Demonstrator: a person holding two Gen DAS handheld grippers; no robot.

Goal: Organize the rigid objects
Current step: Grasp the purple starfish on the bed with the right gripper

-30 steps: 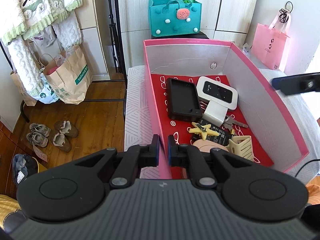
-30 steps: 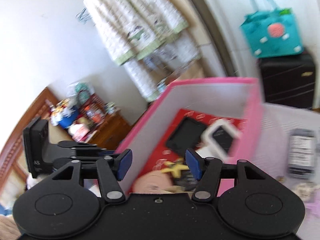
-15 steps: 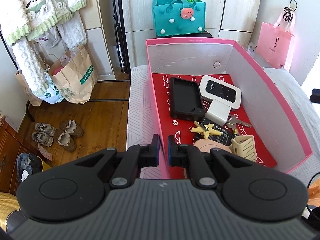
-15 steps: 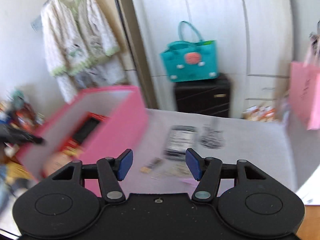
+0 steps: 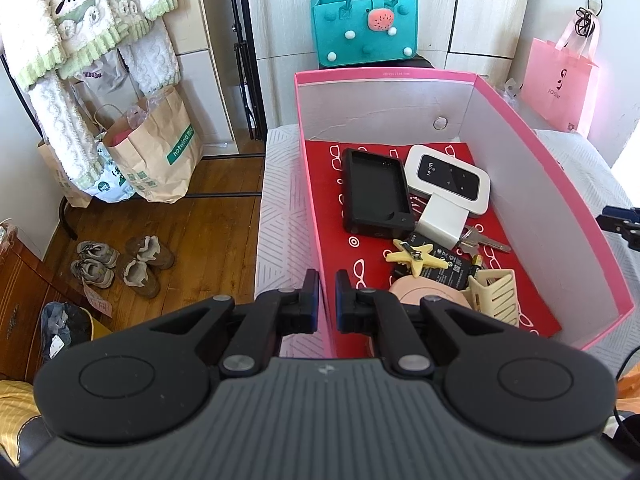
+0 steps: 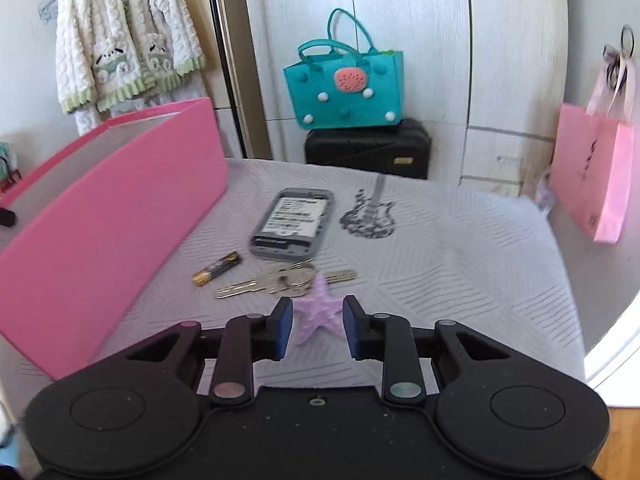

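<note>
The left tongs (image 5: 327, 296) are clamped narrow on the near wall of the pink box (image 5: 552, 208), which sits on the bed (image 6: 460, 248) and holds a black case (image 5: 376, 194), a white router (image 5: 448, 178) and a yellow star (image 5: 416, 258). The right tongs (image 6: 318, 326) are closing around a purple star (image 6: 320, 310) lying on the bed, pads not yet touching it. Just beyond lie keys (image 6: 280, 280), a battery (image 6: 216, 268) and a grey case (image 6: 292, 218).
</note>
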